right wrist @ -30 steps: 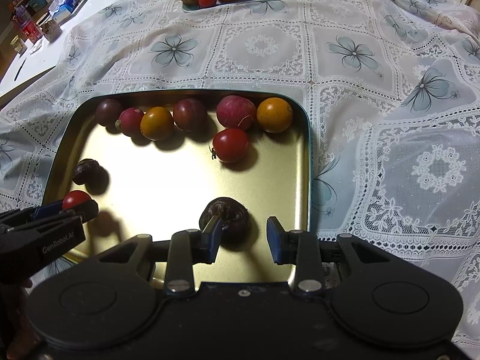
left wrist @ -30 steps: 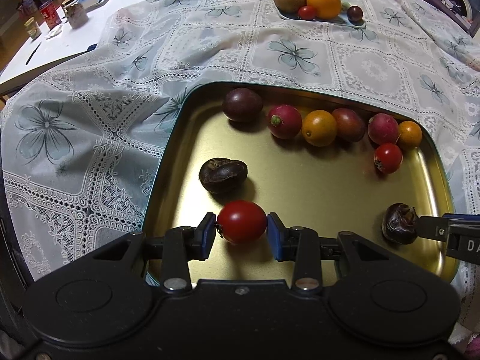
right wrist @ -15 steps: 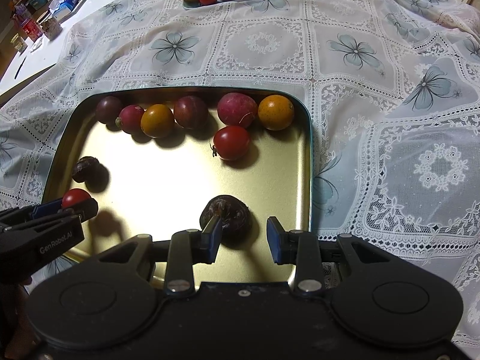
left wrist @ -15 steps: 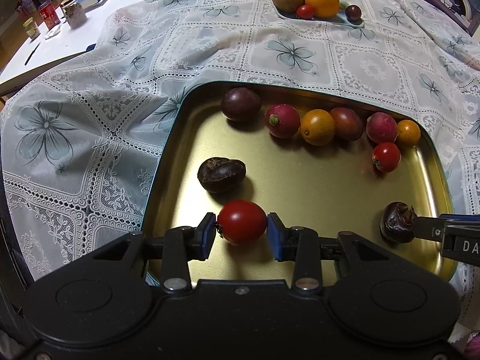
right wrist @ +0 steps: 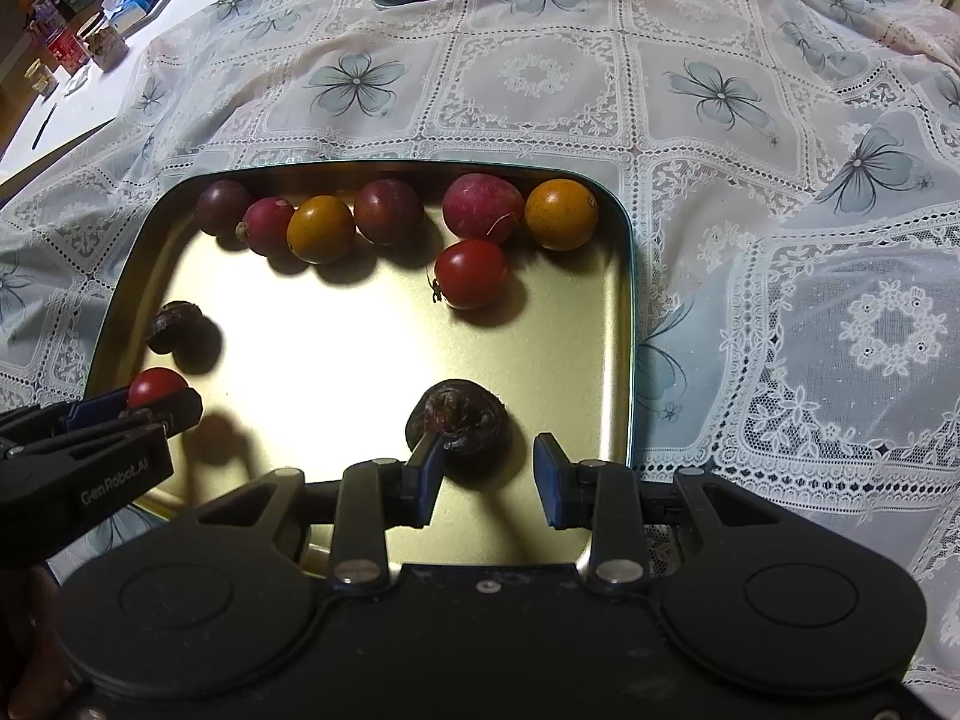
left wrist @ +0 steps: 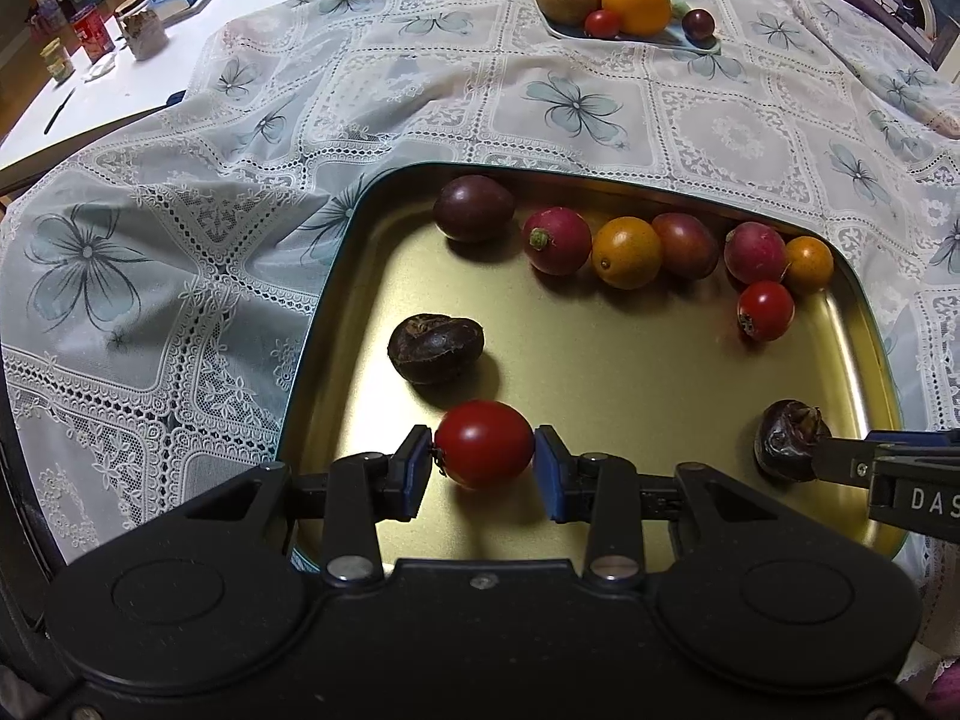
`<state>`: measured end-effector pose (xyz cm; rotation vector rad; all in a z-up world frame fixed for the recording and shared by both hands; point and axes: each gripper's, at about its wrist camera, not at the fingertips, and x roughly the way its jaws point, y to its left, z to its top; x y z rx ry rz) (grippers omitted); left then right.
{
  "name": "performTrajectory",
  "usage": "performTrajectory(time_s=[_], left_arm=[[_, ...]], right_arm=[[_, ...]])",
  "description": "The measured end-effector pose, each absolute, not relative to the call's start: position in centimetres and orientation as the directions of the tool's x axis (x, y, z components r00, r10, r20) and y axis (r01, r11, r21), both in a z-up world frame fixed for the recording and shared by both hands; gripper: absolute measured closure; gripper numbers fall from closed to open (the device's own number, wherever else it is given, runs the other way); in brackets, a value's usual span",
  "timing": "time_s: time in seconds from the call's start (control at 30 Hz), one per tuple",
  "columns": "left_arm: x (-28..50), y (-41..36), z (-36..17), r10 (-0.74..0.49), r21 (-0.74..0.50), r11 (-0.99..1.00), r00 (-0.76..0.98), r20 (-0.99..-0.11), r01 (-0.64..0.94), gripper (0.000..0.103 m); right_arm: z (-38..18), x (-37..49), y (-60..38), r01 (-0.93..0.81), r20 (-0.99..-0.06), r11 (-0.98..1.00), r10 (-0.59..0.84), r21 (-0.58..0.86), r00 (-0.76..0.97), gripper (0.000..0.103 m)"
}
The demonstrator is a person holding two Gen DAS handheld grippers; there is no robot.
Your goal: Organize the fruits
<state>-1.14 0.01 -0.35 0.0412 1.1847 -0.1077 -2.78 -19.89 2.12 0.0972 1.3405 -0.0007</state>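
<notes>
Nothing much has shifted since a moment back: both hands are holding their spots over the gold tray (left wrist: 864, 324), same fruit, same places. Left gripper (left wrist: 483, 463) is clamped on a red cherry tomato (left wrist: 483, 443), blue pads pressing it on both sides, hanging low over the near left end of the tray. Right gripper (right wrist: 486, 471) looks almost shut, yet the dark wrinkled fruit (right wrist: 459, 417) sits just ahead of its left pad with the right pad standing clear of it, so I can't say it has a real hold; from the left camera its tip only meets that fruit's side. Another dark chestnut-like fruit (left wrist: 435, 347) lies just beyond the tomato. Along the far wall runs a row of purple, red and orange fruit, with a second cherry tomato (left wrist: 765, 310) just in front of it. Far across the lace-covered counter (left wrist: 600, 96) a small plate (left wrist: 699, 43) carries larger fruit. My read: mid-sort, tomato picked and waiting. Next it wants carrying beside its twin and a gentle release so it doesn't roll
</notes>
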Motion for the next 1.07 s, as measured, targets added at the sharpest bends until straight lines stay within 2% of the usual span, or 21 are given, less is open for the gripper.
performTrajectory(time_s=[1.07], left_arm=[[-1.5,-0.7,-0.3,-0.083,-0.031,0.989,0.367,-0.926,0.146,0.057]], right_arm=[[1.0,-2.5,-19.9,0.032,-0.979,0.996,0.072,0.080,0.190,0.068]])
